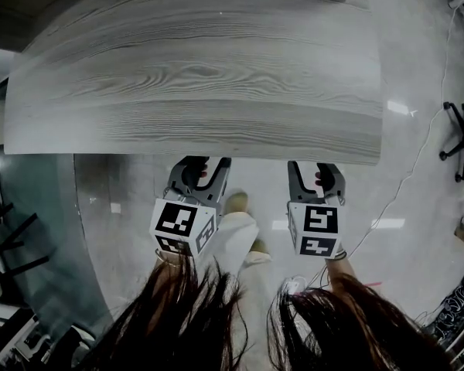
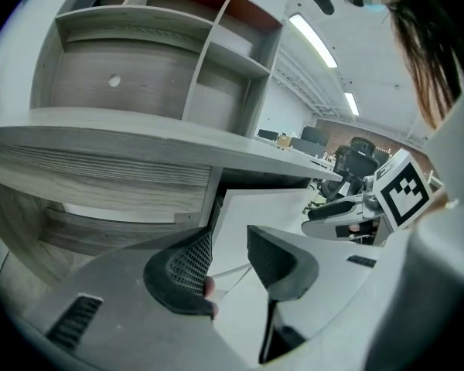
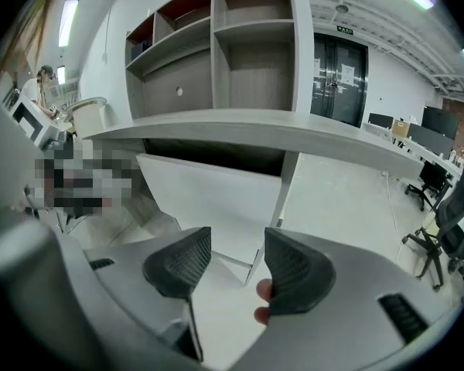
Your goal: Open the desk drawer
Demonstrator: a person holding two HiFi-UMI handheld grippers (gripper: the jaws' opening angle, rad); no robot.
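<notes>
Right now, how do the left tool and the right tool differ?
The left tool's jaws stand less far apart than the right tool's. The left tool's cube sits skewed; the right tool's sits square. A wood drawer front shows in the left tool's view, none in the right tool's. Both are open and empty, near the desk's front edge.

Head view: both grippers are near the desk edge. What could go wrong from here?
1. The desktop hides everything below it, so aiming is partly blind.
2. In the left gripper view the wood-grain front lies left of the open left gripper, not between its jaws; closing now would probably catch nothing.
</notes>
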